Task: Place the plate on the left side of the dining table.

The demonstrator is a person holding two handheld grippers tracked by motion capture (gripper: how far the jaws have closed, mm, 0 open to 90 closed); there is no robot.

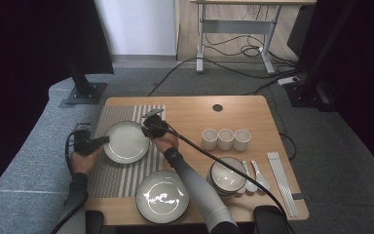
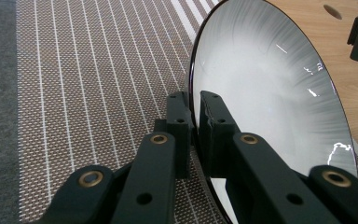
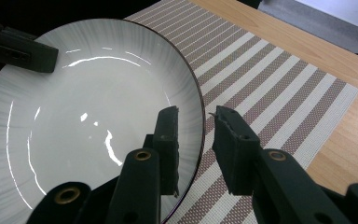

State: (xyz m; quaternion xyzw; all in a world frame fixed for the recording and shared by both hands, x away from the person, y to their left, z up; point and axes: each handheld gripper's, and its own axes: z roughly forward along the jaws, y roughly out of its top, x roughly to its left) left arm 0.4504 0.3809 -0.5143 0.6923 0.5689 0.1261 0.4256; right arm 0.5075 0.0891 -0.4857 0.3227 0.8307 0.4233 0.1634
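Note:
A white plate with a thin dark rim lies over the striped placemat at the table's left. My left gripper is shut on its left rim; in the left gripper view the two pads pinch the edge of the plate. My right gripper is at the opposite rim. In the right gripper view its jaws straddle the plate's edge with a visible gap on the outer side, so it is open. The left gripper shows across the plate.
A second plate sits at the near edge. Three white cups stand right of centre, with stacked bowls, two spoons and chopsticks nearer. A cable trails from the right gripper over the bowls.

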